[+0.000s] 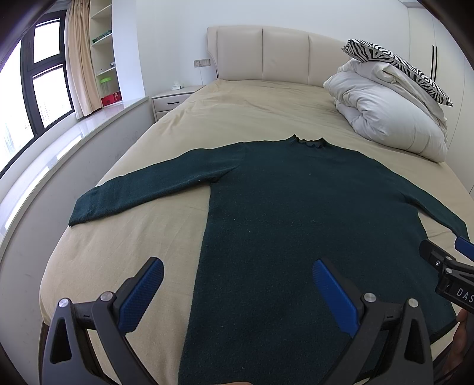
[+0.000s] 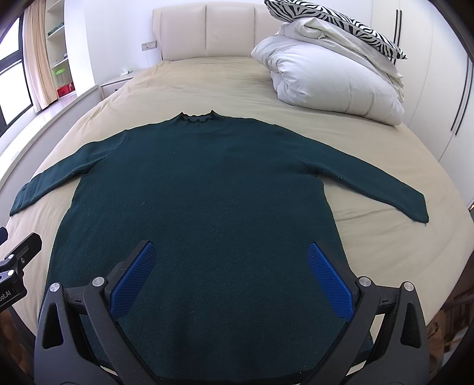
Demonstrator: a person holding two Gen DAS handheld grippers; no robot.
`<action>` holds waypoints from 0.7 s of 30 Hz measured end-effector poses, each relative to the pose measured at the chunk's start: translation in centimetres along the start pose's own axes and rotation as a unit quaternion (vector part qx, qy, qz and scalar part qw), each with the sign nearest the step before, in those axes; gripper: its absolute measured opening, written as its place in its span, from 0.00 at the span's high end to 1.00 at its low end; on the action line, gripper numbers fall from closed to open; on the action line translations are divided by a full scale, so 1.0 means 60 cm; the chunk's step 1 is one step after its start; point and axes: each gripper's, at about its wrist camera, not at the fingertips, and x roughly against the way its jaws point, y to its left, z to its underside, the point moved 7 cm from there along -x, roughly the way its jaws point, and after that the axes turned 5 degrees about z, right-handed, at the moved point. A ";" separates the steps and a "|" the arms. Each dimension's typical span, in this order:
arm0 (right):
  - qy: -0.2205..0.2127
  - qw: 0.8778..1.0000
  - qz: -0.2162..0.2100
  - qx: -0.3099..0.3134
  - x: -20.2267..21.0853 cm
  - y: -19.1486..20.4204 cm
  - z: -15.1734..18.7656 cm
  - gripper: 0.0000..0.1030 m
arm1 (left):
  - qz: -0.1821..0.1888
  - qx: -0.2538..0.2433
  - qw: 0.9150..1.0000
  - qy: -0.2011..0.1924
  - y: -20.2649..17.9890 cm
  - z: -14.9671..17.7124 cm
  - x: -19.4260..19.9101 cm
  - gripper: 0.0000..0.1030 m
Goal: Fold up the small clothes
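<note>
Nearest the viewer, the left gripper [image 1: 237,277] has its blue-padded jaws spread wide, holding nothing, above the sweater's lower left edge, and the right gripper [image 2: 231,260] is likewise spread and empty over the lower body. A dark green sweater [image 2: 201,192] lies flat on the beige bed [image 2: 385,245], hem nearest, both sleeves stretched out sideways, frilled collar pointing toward the headboard [image 2: 207,29]. Beyond it, at the far right of the bed, sits a folded white duvet [image 2: 331,80] with a zebra-print pillow [image 2: 334,23] on top
</note>
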 end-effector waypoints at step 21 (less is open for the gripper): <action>0.002 1.000 -0.001 0.000 -0.008 0.008 0.007 0.00 | 0.000 0.001 1.000 0.001 0.007 -0.001 0.002 0.00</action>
